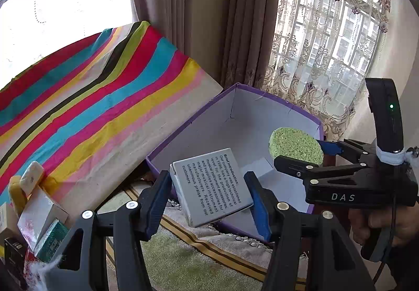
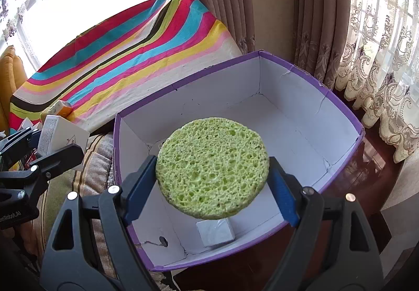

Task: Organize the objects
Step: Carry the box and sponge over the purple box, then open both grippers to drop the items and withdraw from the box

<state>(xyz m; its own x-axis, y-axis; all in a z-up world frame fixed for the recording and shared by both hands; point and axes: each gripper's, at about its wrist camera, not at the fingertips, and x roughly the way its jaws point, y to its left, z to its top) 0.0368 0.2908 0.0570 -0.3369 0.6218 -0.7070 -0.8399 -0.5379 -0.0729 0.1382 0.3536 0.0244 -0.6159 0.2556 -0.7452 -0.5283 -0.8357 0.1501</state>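
Small cartons [image 1: 42, 215] crowd the striped cloth [image 1: 104, 97] left of the purple box [image 2: 348, 118]. Left gripper [image 1: 209, 196] clamps a grey case [image 1: 212, 186], tilted, long axis toward the box. Right gripper [image 2: 212, 175] grips a round green sponge [image 2: 212, 168] flat above the box; a white block [image 2: 216, 233] lies inside.

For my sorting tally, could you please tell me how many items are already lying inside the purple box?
1: a small grey box on the floor of the purple box, beneath the green sponge that the right tongs hold above it. The sponge may hide something more.
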